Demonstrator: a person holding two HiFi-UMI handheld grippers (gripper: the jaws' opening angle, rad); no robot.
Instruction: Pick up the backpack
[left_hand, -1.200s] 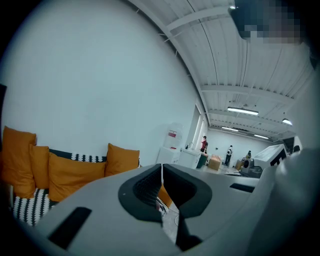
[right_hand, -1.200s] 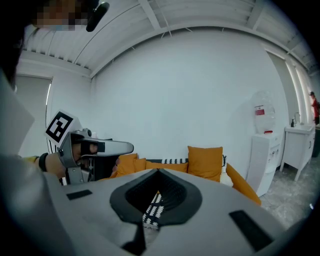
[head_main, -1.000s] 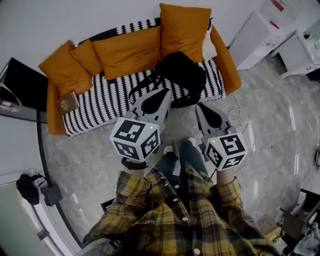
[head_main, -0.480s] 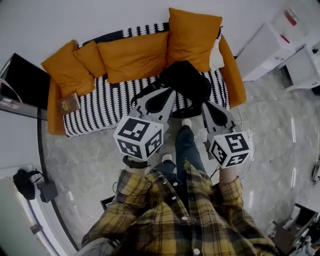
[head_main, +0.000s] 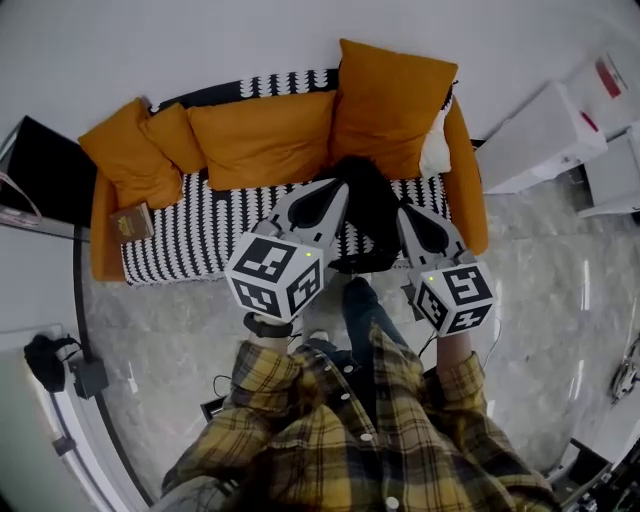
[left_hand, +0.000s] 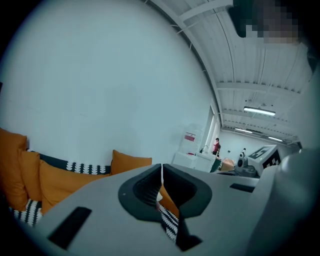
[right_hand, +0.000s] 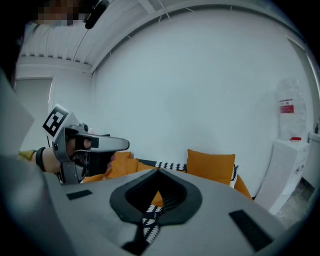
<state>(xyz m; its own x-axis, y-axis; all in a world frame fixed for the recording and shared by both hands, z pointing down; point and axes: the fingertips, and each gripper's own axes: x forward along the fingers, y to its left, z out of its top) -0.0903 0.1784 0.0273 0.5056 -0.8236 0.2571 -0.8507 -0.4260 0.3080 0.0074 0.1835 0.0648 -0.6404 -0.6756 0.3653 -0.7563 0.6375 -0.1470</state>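
Observation:
The black backpack (head_main: 368, 205) lies on the striped seat of the orange sofa (head_main: 200, 225), in front of the big right cushion (head_main: 392, 105). My left gripper (head_main: 338, 186) is shut, with its tip over the backpack's left edge. Shut as well, my right gripper (head_main: 406, 212) reaches along the backpack's right side. Whether either one touches the backpack I cannot tell. In the left gripper view the jaws (left_hand: 161, 172) meet with nothing between them. The right gripper view shows closed jaws (right_hand: 157, 172) too. The backpack is hidden in both gripper views.
A brown book (head_main: 133, 222) lies at the sofa's left end. White cabinets (head_main: 545, 140) stand to the right of the sofa. A dark bag (head_main: 42, 360) and cables lie on the marble floor at the left. The person's legs (head_main: 365, 315) stand just before the sofa.
Both grippers have moved forward toward the sofa and now flank the backpack. The person has stepped closer. The jaws stayed shut.

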